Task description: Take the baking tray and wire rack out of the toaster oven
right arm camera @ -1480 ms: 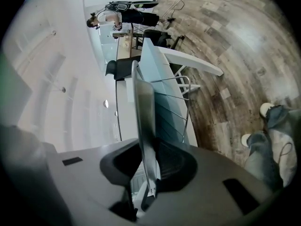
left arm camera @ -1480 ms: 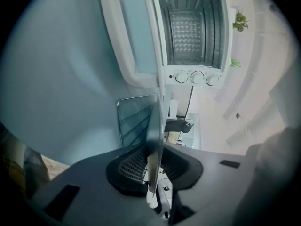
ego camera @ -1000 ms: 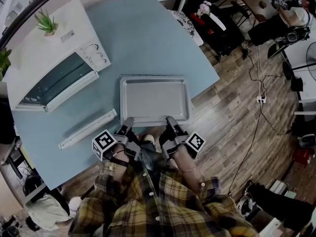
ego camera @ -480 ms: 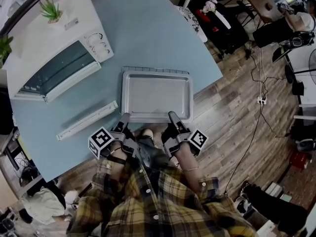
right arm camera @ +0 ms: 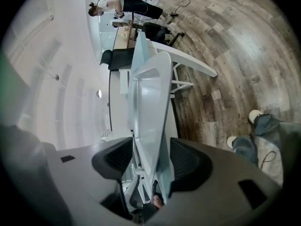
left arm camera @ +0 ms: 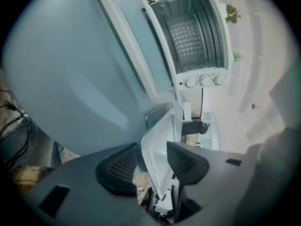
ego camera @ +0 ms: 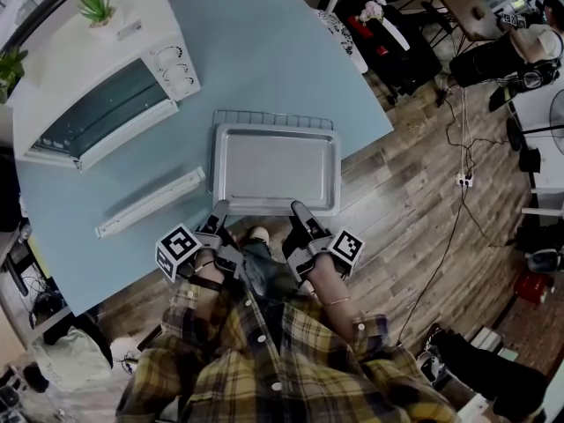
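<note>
Now that baking tray [ego camera: 276,167] rests atop wire rack [ego camera: 273,115] at near edge of table [ego camera: 264,51], right of toaster oven [ego camera: 101,95], we let go: left gripper [ego camera: 218,208], right gripper [ego camera: 297,208] jaws just opening, tray rim between, unpinched. Next, likely: back straight off.

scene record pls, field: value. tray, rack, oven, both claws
baking tray: flat on table, by its near edge
wire rack: under tray, far edge showing
toaster oven: left of tray, door open
left claw: open, jaws just been opening, tray's near rim between them
right claw: open, jaws just been opening, near rim between them
long white strip: on table, left of tray
</note>
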`<control>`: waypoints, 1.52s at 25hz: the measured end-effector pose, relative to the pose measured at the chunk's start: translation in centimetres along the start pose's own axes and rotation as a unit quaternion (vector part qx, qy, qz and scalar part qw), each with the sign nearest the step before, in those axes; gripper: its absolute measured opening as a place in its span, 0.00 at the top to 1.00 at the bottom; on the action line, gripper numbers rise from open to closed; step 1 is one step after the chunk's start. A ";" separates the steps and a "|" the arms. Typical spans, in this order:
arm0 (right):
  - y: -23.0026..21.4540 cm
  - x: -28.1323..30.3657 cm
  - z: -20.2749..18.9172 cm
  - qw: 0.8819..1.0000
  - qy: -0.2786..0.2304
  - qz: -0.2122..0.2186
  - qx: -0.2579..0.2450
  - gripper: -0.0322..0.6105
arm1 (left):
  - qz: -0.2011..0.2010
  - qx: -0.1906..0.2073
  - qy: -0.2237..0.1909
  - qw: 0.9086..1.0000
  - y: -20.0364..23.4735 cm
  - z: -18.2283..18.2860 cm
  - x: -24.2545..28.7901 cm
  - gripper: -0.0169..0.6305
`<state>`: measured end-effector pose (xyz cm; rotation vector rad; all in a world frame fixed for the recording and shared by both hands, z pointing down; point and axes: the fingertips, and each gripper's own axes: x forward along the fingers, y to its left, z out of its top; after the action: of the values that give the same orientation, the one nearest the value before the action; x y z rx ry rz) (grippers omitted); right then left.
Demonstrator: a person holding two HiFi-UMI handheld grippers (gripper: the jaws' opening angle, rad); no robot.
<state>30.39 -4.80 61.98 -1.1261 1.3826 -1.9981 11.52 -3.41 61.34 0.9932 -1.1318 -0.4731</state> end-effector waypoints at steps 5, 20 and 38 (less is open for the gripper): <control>0.3 -1.0 -1.6 0.999 0.029 0.006 -0.025 0.59 | -0.002 -0.003 -0.011 1.000 0.4 -0.7 -1.2 0.68; 14.7 1.3 -12.8 0.919 0.151 0.146 -0.333 0.59 | -0.136 0.131 -0.110 0.976 -8.6 5.5 -11.0 0.68; 30.2 7.9 -27.7 0.569 0.086 0.284 -0.767 0.70 | -0.141 0.518 -0.273 0.798 -18.4 18.0 -25.7 0.77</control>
<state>0.73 -7.43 32.73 -0.6475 3.1148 0.0080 -12.01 -0.88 33.72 2.0979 -1.8425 -0.3648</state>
